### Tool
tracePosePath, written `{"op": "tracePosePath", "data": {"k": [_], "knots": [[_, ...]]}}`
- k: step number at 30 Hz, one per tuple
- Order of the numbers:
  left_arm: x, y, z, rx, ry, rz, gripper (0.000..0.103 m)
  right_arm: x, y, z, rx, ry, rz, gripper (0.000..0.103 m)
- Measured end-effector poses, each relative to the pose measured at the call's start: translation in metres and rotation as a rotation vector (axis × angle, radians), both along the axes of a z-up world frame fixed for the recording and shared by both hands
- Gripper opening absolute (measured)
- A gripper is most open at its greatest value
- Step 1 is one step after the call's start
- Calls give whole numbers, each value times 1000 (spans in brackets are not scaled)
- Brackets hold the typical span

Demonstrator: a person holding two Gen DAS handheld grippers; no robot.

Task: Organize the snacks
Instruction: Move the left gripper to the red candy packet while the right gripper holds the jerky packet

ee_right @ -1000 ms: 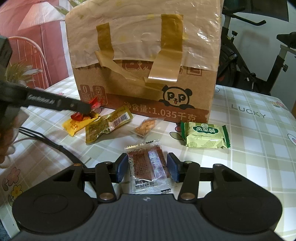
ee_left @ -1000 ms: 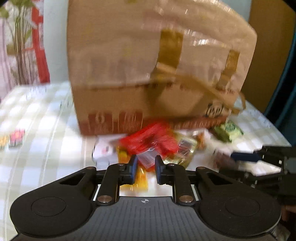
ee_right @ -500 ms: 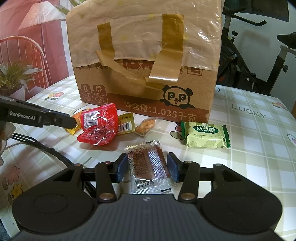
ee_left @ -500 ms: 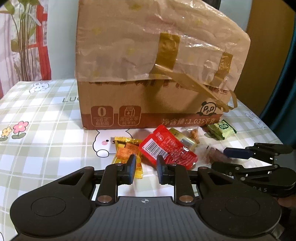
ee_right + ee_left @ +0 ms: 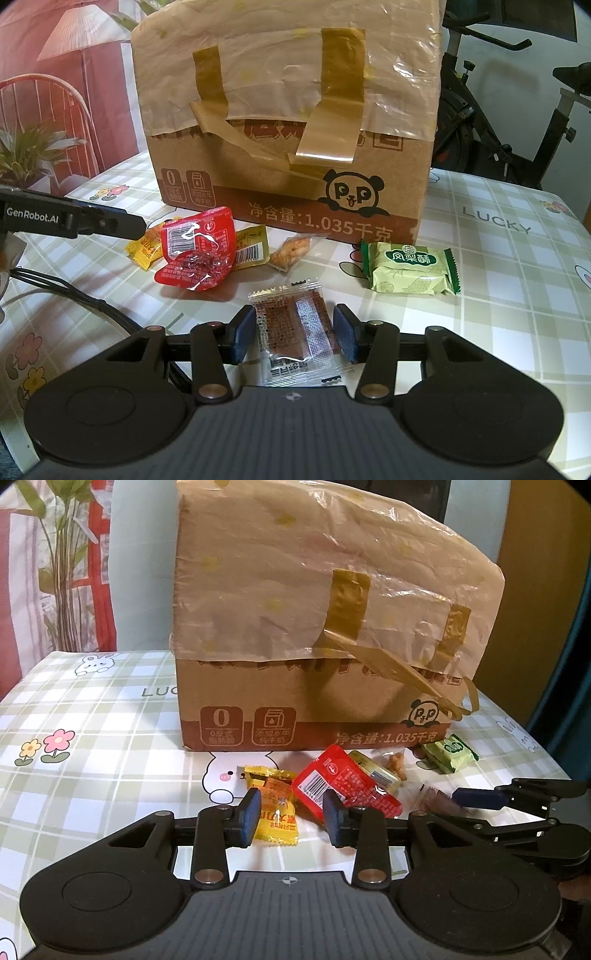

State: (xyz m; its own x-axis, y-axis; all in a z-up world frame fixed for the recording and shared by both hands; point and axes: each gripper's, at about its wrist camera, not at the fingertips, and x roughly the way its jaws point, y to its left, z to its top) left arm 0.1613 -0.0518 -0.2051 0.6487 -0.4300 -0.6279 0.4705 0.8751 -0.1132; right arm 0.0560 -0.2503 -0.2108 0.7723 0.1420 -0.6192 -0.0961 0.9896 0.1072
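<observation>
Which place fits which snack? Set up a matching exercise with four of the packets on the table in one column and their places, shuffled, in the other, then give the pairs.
Snacks:
1. red packet
2. green packet
3. clear packet of brown sheets
4. yellow packet

Places:
A. between the fingers of the right gripper
B. alone, below the panda on the cardboard box
C. partly over a gold packet
D. between the fingers of the left gripper

Pairs: 1-C, 2-B, 3-A, 4-D

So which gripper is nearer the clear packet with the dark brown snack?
Right. The right gripper has its open jaws either side of the clear packet; the left gripper sits farther left, by the red packet.
</observation>
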Motion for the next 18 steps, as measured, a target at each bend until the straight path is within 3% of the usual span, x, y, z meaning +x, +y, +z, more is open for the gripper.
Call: {"op": "tracePosePath", "data": {"k": [18], "knots": [[-2, 2, -4, 4, 0, 8, 41, 0, 0, 0, 1, 0, 1, 49]]}}
